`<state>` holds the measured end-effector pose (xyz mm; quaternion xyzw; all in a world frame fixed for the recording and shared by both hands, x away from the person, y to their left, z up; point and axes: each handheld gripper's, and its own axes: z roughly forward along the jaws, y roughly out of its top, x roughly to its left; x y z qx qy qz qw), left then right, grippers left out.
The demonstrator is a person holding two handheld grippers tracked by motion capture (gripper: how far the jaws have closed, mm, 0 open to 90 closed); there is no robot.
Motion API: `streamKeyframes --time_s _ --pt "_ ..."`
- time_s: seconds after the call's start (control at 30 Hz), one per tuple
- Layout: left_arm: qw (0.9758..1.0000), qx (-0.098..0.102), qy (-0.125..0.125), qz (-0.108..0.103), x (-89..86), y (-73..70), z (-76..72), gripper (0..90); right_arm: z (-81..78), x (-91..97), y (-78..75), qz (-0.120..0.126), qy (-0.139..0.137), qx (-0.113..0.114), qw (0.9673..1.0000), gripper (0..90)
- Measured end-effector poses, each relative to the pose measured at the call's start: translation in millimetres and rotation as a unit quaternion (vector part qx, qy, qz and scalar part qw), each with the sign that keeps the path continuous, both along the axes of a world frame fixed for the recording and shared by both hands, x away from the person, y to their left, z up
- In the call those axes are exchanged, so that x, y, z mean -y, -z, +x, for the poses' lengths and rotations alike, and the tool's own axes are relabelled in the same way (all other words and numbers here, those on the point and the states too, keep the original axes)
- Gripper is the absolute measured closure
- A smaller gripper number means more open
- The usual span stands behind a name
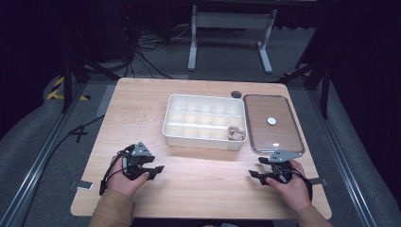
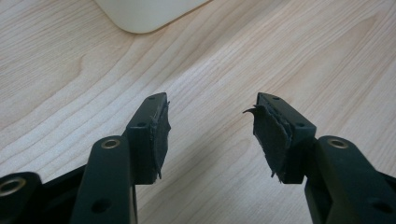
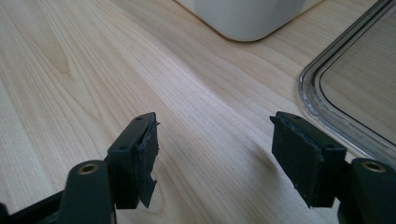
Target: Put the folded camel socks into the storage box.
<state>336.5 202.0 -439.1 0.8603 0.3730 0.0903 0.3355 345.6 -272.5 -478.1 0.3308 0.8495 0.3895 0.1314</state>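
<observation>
Tray [image 1: 204, 124], white, divided into small compartments, sits toward the far middle of the worktop [image 1: 142, 109], long side facing the person. One small brownish lump [image 1: 235, 133] lies in the compartment at the tray's near right corner; what it is cannot be told. The other compartments look bare. Just beside the tray's right end lies a clear lid [image 1: 273, 124], flat on the worktop, with a small white round spot [image 1: 272, 121] near its middle. A dark round disc [image 1: 236, 94] sits at the far edge, between the far corners of tray and lid.

Left tool [image 1: 152, 171] is held low over the worktop near the near left corner, apart from the tray, jaws pointing right. In the left gripper view its jaws stand wide apart with nothing between them, only bare wood below; pads [image 2: 161, 135] are frayed at the edges. A rounded white tray corner [image 2: 140, 16] shows at the top of that view.

Right tool [image 1: 257, 169] is near the near right corner, just short of the lid's near edge, jaws pointing left. In the right gripper view it gapes wide, gripping nothing; a tray corner [image 3: 247, 18] shows at top, the lid's clear rim [image 3: 322, 105] at right.

Both hands [image 1: 125, 182] grip the tools from below the near edge.
</observation>
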Motion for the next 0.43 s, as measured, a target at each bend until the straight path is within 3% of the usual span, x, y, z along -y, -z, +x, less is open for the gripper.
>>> streamKeyframes --time_s 0.1,0.2,0.33,0.43 --pt "0.9998 0.004 0.018 -0.008 1.2 1.0 0.1 46.0 -1.9 -4.2 4.3 -0.007 -0.009 0.006 0.9999 32.4" --pt "0.9997 0.002 0.025 -0.002 2.9 2.2 0.2 45.8 -4.1 -8.9 6.8 -0.012 -0.015 0.016 0.9997 32.1" --pt "0.9996 -0.001 0.028 -0.002 3.4 4.0 0.2 45.6 -5.2 -13.6 7.6 -0.01 -0.02 0.023 0.9995 32.3" --pt "0.9997 -0.004 0.025 -0.002 2.3 5.6 1.3 45.1 -4.7 -12.0 7.1 0.001 -0.02 0.016 0.9997 32.6"
